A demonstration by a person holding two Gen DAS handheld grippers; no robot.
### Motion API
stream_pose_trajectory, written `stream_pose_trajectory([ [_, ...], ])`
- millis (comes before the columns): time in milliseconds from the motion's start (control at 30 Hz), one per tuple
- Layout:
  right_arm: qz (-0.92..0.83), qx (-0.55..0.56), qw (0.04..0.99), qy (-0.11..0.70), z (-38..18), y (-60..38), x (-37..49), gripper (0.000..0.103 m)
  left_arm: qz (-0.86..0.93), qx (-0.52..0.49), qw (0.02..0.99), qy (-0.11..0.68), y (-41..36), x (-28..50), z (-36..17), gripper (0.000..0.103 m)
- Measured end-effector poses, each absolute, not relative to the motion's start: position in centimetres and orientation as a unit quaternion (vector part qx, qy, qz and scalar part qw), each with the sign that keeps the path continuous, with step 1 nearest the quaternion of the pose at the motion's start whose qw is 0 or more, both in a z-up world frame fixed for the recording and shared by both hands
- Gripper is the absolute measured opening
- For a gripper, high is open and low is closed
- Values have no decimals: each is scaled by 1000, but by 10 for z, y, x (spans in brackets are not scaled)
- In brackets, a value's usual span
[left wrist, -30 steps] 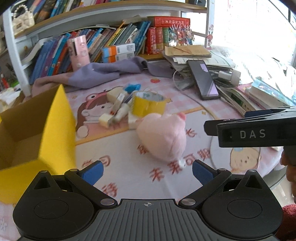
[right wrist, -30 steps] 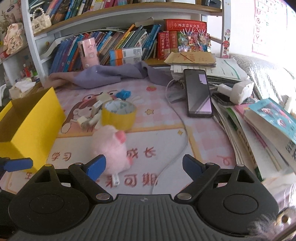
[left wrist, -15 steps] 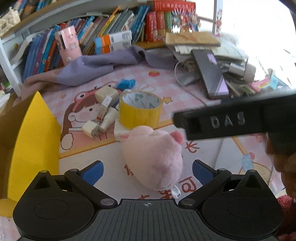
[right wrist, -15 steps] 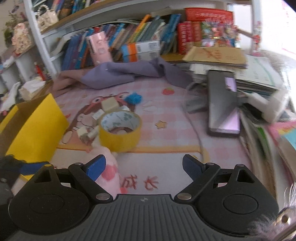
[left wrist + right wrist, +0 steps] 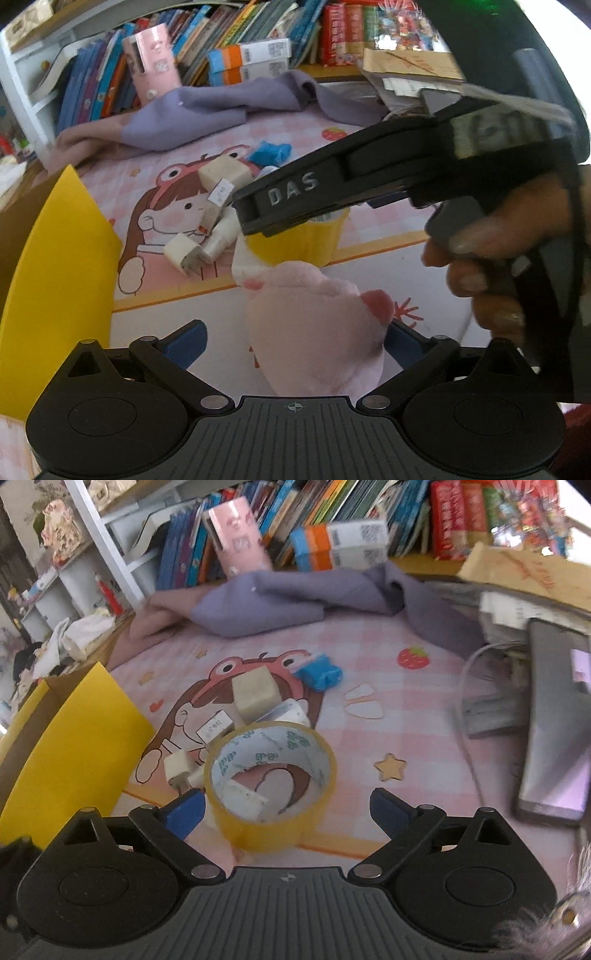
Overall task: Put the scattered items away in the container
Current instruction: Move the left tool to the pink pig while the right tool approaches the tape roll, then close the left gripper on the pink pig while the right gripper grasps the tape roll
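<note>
Between the wide-spread blue fingertips of the right gripper (image 5: 287,809), jaws just widened, untouched: yellow tape roll (image 5: 271,786). Left gripper (image 5: 295,341) agape around pink plush (image 5: 314,325); yellow box (image 5: 70,738) at nine o'clock.

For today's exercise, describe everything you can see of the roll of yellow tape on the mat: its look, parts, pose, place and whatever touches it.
The roll of yellow tape is a wide ring, glossy yellow outside, with a white core printed with small green marks. It lies on its flat side on the pink cartoon mat, its hole facing up. A small white piece sits inside the hole. It lies between the open fingers of the right gripper, which are not pressing it. White blocks crowd its far-left side, and the pink plush toy lies just in front.
</note>
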State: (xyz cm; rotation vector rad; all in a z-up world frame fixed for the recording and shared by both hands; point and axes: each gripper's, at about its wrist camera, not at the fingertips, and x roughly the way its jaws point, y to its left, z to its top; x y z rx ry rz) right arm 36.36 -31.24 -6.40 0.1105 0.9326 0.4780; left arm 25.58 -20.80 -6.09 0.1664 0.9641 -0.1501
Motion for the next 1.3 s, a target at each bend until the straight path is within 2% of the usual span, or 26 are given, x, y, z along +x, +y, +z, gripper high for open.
stream_pose_trajectory([
  [267, 258, 45, 850, 456, -79, -303, 383, 96, -63, 53, 876, 476, -206, 258, -68, 95],
  [433, 269, 54, 847, 456, -80, -303, 385, 92, -55, 49, 869, 489, -208, 263, -75, 91],
  [467, 272, 54, 846, 455, -80, -303, 384, 87, -54, 48, 867, 493, -208, 264, -77, 85],
  [500, 275, 53, 846, 454, -80, -303, 384, 87, -54, 44, 865, 497, -209, 265, -78, 75],
  [667, 270, 56, 856, 437, -74, -312, 378, 86, -49, 41, 864, 499, -207, 262, -74, 67],
  [1300, 232, 73, 877, 414, -44, -345, 297, 86, -69, 11, 893, 444, -163, 207, -14, 66],
])
